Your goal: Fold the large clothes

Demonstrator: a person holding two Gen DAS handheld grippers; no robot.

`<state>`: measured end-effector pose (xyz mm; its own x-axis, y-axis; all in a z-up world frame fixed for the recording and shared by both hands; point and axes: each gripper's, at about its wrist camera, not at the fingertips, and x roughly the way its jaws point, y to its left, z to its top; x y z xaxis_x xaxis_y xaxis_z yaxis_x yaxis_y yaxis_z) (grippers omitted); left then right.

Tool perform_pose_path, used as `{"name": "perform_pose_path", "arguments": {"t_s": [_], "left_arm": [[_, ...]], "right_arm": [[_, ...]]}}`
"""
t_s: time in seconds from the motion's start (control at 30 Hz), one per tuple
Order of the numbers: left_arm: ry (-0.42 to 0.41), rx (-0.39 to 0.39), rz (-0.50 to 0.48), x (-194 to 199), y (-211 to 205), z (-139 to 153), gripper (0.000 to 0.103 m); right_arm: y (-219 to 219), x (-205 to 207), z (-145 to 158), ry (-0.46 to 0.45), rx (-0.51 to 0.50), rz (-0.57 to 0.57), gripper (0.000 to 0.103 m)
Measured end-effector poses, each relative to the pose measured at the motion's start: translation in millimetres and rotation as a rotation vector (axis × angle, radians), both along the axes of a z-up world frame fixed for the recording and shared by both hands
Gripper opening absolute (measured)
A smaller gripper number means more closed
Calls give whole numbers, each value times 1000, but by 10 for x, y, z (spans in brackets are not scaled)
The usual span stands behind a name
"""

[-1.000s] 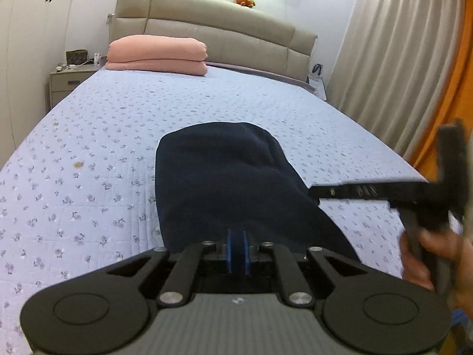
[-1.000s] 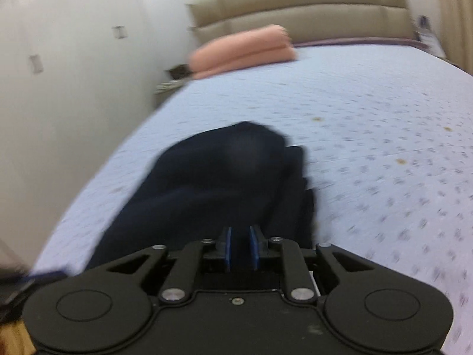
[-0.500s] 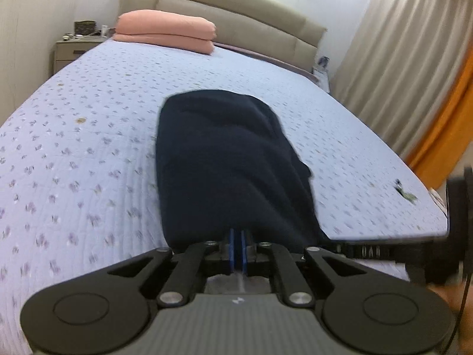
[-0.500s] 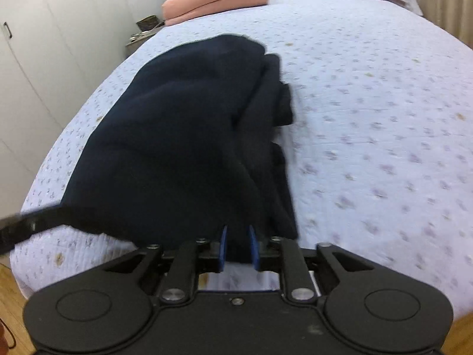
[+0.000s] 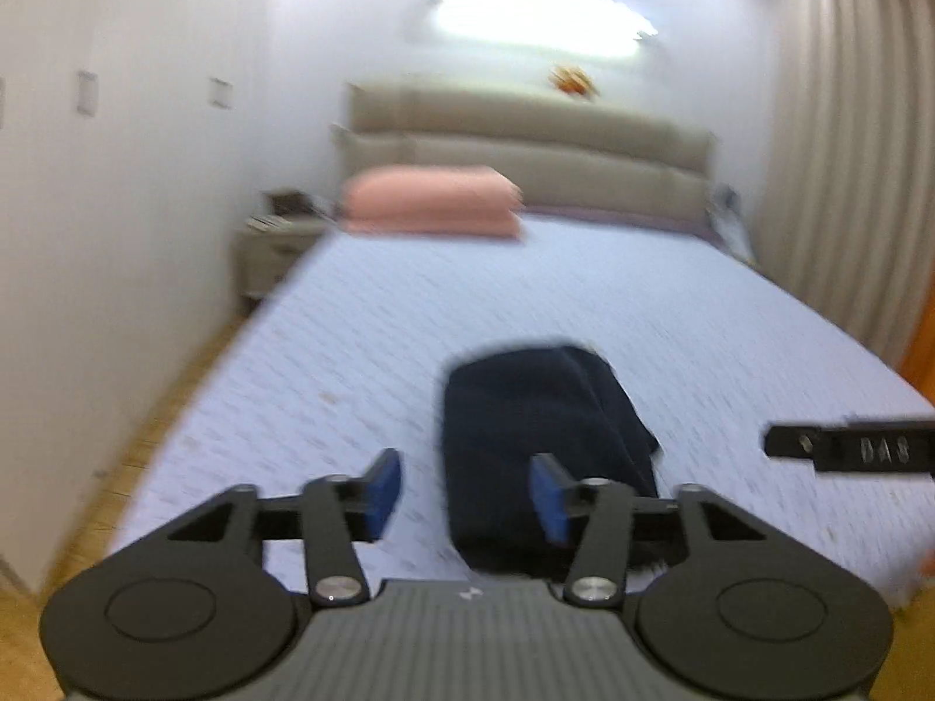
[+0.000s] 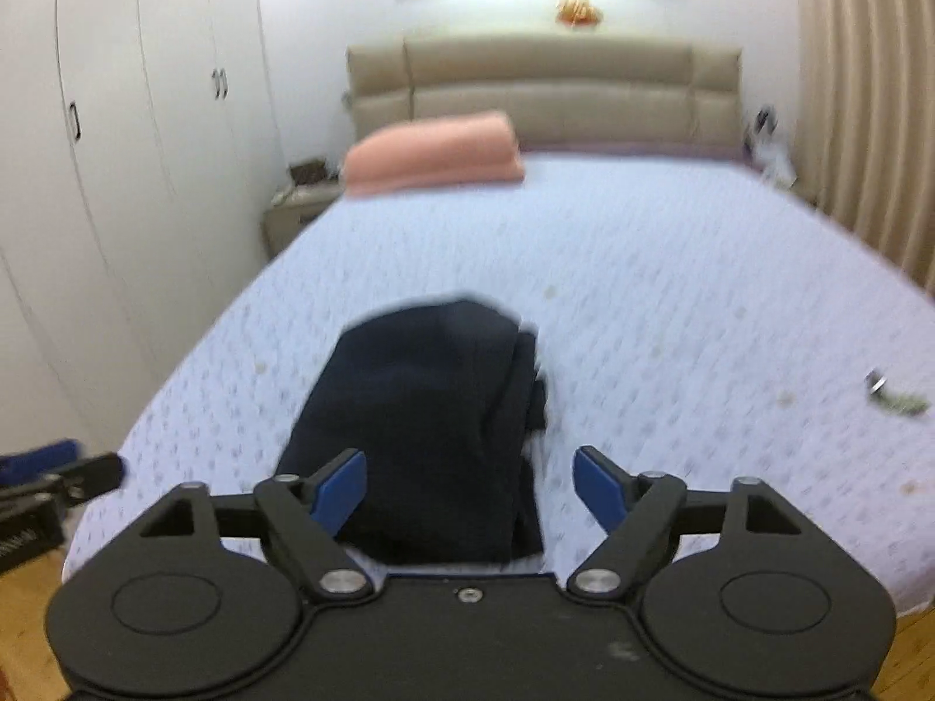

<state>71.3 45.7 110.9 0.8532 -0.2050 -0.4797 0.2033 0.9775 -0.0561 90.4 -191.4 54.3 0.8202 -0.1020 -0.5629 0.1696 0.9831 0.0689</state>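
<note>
A dark navy garment [image 5: 537, 426] lies folded into a long strip on the near end of the bed [image 5: 672, 315]. My left gripper [image 5: 467, 496] hangs above the bed's near edge, its jaws opening, blue pads [image 5: 383, 488] apart with nothing pressed between them. In the right wrist view the same garment [image 6: 432, 403] lies below my right gripper [image 6: 470, 488], whose jaws are opening wide, blue pads [image 6: 599, 488] clear of the cloth. Part of the right gripper [image 5: 853, 447] shows at the right edge of the left wrist view; the left gripper's tip [image 6: 52, 479] shows at the left edge of the right wrist view.
A folded pink blanket [image 6: 432, 155] lies by the beige headboard [image 6: 549, 84]. A nightstand [image 6: 298, 210] and white wardrobes [image 6: 134, 134] stand on the left, curtains [image 6: 865, 117] on the right. A small object [image 6: 894, 397] lies near the bed's right edge. Wooden floor shows below.
Both grippers let go of the navy garment, opened, and pulled back and up from it. The garment now lies flat on the bed, farther below both cameras.
</note>
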Motion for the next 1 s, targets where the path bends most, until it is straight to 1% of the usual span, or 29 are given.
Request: {"name": "perform_pose_path", "arguments": {"t_s": [0.03, 0.07, 0.1, 0.17, 0.23, 0.27, 0.33, 0.4, 0.47, 0.53, 0.7, 0.73, 0.87, 0.93, 1.0], "left_arm": [[-18, -4, 24, -82, 10, 96, 77], [-37, -6, 41, -170, 16, 188, 91], [-50, -8, 47, -238, 25, 263, 97], [-54, -3, 57, -349, 18, 369, 97], [-28, 5, 74, -407, 7, 433, 97], [-14, 1, 84, -429, 6, 451, 97], [-1, -13, 100, -478, 10, 454, 97], [-8, -7, 104, -522, 1, 430, 97], [-2, 26, 125, -533, -38, 383, 97], [17, 45, 127, -522, -73, 333, 97], [57, 36, 121, -464, -138, 234, 96], [57, 54, 130, -453, -158, 218, 96], [31, 182, 172, -451, -264, 138, 96], [33, 191, 156, -445, -270, 124, 96], [38, 168, 135, -461, -251, 129, 95]], "right_arm": [[42, -65, 86, -25, -9, -16, 103], [67, -143, 162, -55, -8, -31, 103], [75, -216, 219, -86, 3, -43, 103], [72, -346, 294, -132, 46, -48, 103], [49, -434, 337, -141, 90, -65, 103], [52, -452, 346, -124, 86, -81, 103], [86, -468, 365, -76, 47, -94, 103], [122, -508, 350, -58, 24, -68, 103], [133, -526, 314, -35, 19, -51, 103], [119, -520, 267, -14, 19, -53, 103], [74, -476, 147, 35, 25, -61, 103], [63, -468, 131, 41, 28, -63, 103], [60, -457, 110, 52, 9, -64, 103], [70, -440, 97, 57, -10, -62, 103], [90, -425, 74, 66, -15, -58, 103]]}}
